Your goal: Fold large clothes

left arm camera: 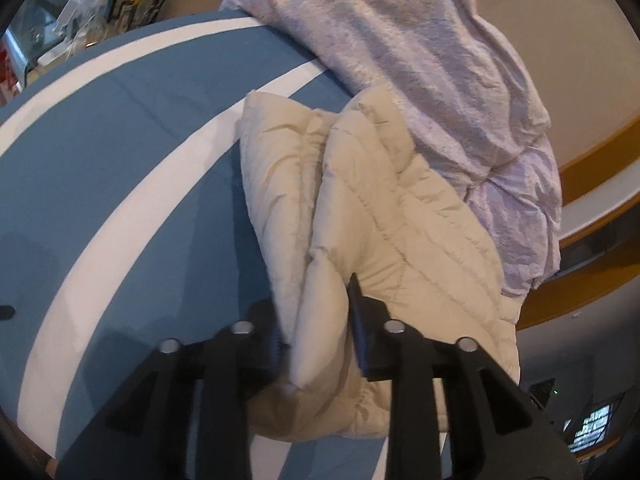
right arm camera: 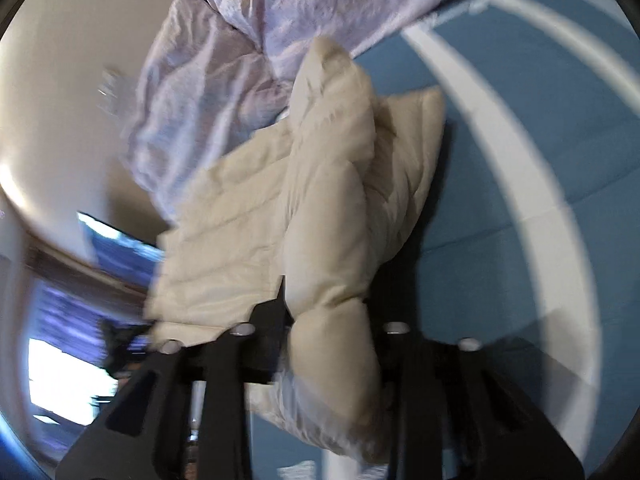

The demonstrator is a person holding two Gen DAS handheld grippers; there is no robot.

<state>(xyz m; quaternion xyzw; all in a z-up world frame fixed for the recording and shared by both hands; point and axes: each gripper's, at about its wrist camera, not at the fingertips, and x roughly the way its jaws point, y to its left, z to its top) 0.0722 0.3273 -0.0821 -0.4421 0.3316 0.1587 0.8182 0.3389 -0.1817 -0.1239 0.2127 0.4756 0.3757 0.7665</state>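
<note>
- Clearly, the cream quilted puffer jacket lies bunched and puffy at frame centre on the blue, white-striped bed.
- Left tool pinches a thick jacket fold.
- Right tool likewise grips a fold.

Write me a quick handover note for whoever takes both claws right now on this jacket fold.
Left claw: a fold of the cream puffer jacket sits between its fingers; whether they press on it cannot be told.
Right claw: the same, a puffy fold between the fingers, grip unclear.
The jacket lies bunched at the edge of the blue and white striped cover, beside and partly against the lilac blanket.
Done: jacket gathered into a rough, uneven bundle.
Left: check both grips, flatten the puffy folds, square the edges, probably keep it clear of the blanket.
</note>
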